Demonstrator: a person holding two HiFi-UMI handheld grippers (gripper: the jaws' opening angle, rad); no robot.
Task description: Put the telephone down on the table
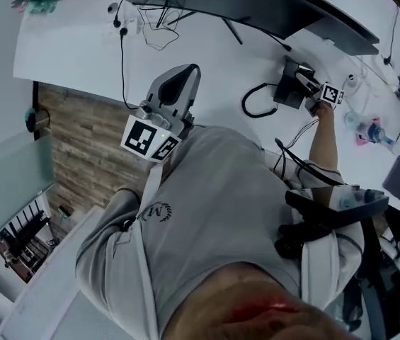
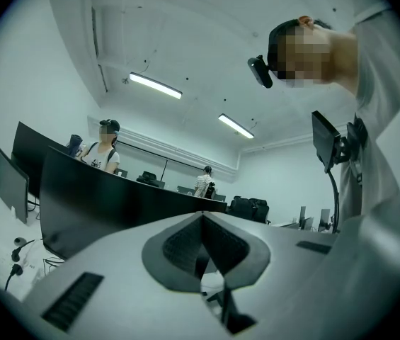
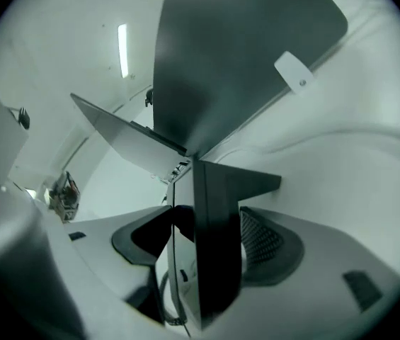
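The black telephone (image 1: 286, 89) rests on the white table (image 1: 207, 55) at the right, its coiled cord (image 1: 255, 103) looping to the left. My right gripper (image 1: 300, 83) reaches over it. In the right gripper view the telephone (image 3: 217, 211) stands edge-on between the wide-spread jaws of that gripper (image 3: 201, 241), and the right pad's (image 3: 263, 239) meshed face shows beside it, so the jaws are open around it. My left gripper (image 1: 175, 91) is held near my chest and points upward. Its pads (image 2: 185, 250) meet in a closed V, with nothing between them.
A wide curved monitor (image 1: 256, 6) runs along the table's far side, and its dark back (image 3: 235, 55) looms right over the right gripper. Cables (image 1: 150, 30) lie on the table at the back left. Wooden floor (image 1: 93, 133) shows left of the table. Other people (image 2: 104, 151) stand beyond the monitors.
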